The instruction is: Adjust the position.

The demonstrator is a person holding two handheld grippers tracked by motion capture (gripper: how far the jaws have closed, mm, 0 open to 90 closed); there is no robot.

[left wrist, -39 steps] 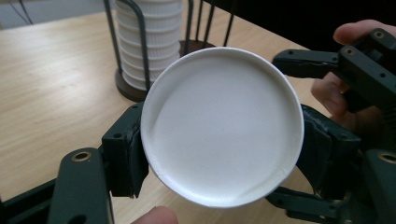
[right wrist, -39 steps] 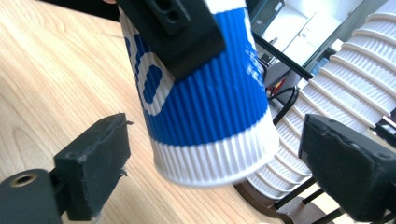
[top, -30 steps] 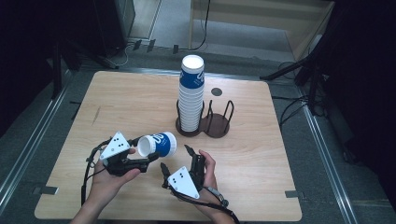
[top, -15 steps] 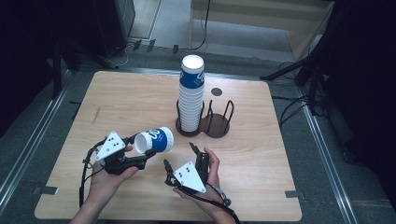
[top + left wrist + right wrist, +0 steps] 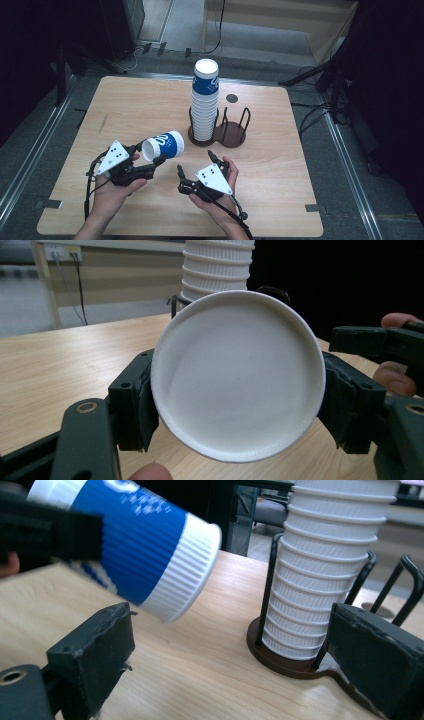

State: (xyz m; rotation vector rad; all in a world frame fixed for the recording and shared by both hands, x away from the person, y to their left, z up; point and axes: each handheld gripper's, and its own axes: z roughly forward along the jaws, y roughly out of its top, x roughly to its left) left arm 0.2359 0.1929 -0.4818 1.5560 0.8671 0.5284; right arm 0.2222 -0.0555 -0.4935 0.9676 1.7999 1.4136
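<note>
A blue and white paper cup (image 5: 164, 145) lies on its side in the air above the table, and my left gripper (image 5: 148, 154) is shut on it. In the left gripper view its round white end (image 5: 235, 375) faces the camera, with both pads (image 5: 135, 400) pressed on its sides. My right gripper (image 5: 195, 162) is just right of the cup. Its jaws have just been opening and stand open with nothing between them. In the right gripper view (image 5: 235, 655) the cup (image 5: 145, 550) hangs above and beyond the left jaw.
A tall stack of the same cups (image 5: 205, 107) stands in one slot of a brown wire holder (image 5: 235, 136) at mid-table, close ahead in the right gripper view (image 5: 325, 580). The wooden table (image 5: 280, 175) has a small round hole (image 5: 231, 98) behind the holder.
My right gripper has shifted slightly and its jaws stand wider apart. The left gripper keeps its hold on the cup in about the same place.
</note>
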